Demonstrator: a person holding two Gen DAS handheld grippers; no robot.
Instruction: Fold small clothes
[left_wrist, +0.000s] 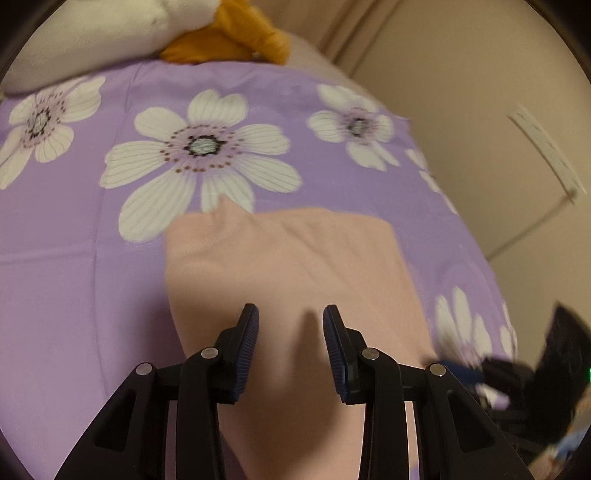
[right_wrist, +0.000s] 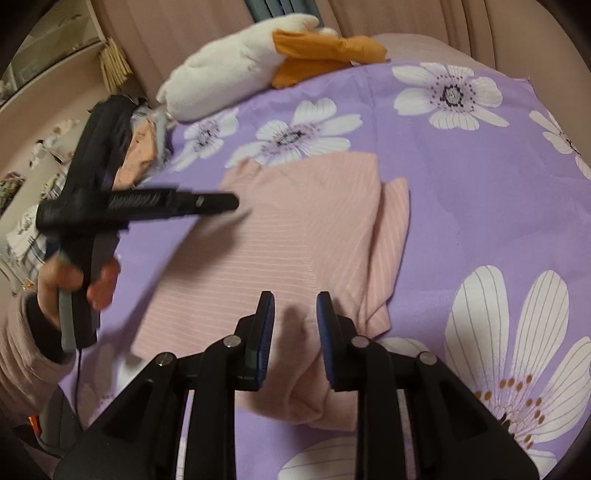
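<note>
A pale pink striped garment (right_wrist: 280, 236) lies folded on the purple flowered sheet (right_wrist: 461, 177); it also shows in the left wrist view (left_wrist: 288, 258). A folded-in part (right_wrist: 393, 229) sticks out along its right edge. My left gripper (left_wrist: 290, 317) is open and empty, just above the near part of the garment. It shows from the side in the right wrist view (right_wrist: 221, 203), held by a hand over the garment's left edge. My right gripper (right_wrist: 295, 302) is open and empty above the garment's near edge. It shows blurred at the right edge of the left wrist view (left_wrist: 461, 369).
A white and orange plush toy (right_wrist: 258, 59) lies at the far edge of the bed. A heap of other clothes (right_wrist: 144, 151) sits at the far left of the sheet. Beige cupboard doors (left_wrist: 498, 92) stand beyond the bed.
</note>
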